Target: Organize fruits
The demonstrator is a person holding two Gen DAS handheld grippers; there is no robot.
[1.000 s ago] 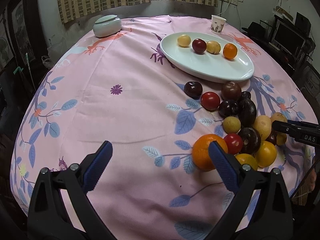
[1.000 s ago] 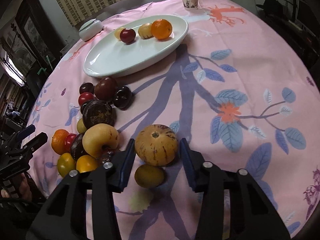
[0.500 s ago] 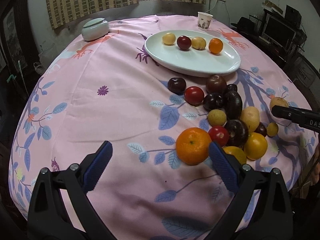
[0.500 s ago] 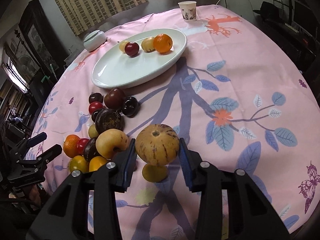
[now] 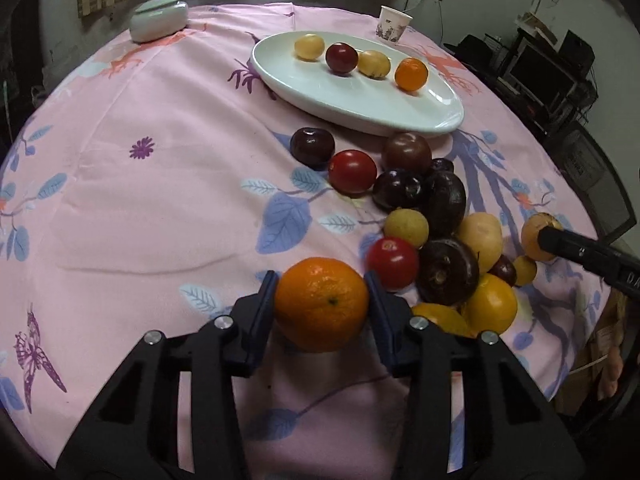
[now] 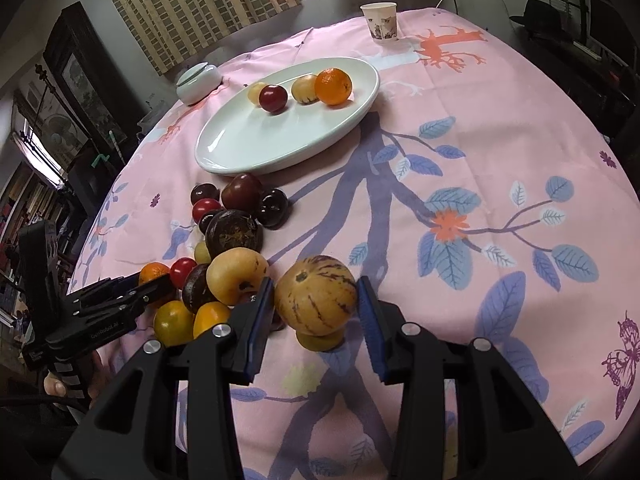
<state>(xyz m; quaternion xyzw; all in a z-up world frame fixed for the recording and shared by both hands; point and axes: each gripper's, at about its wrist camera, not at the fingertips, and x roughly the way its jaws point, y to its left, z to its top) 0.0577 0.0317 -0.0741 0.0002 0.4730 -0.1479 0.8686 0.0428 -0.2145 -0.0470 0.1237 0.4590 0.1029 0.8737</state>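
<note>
My left gripper (image 5: 322, 306) has just closed on the orange (image 5: 321, 304) at the pile's near edge, my right gripper (image 6: 316, 306) already grips the melon (image 6: 315, 294), so both can go to the plate (image 5: 320, 88).

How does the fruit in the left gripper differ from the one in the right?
The left gripper, whose jaws have just been closing, holds an orange: plain bright orange with a dimpled skin. The right gripper holds a melon: tan-yellow with dark purple streaks and a smooth skin. The orange sits beside the fruit pile; the melon hangs above a small yellow fruit. Both are roundish, with a pad on each side.
</note>
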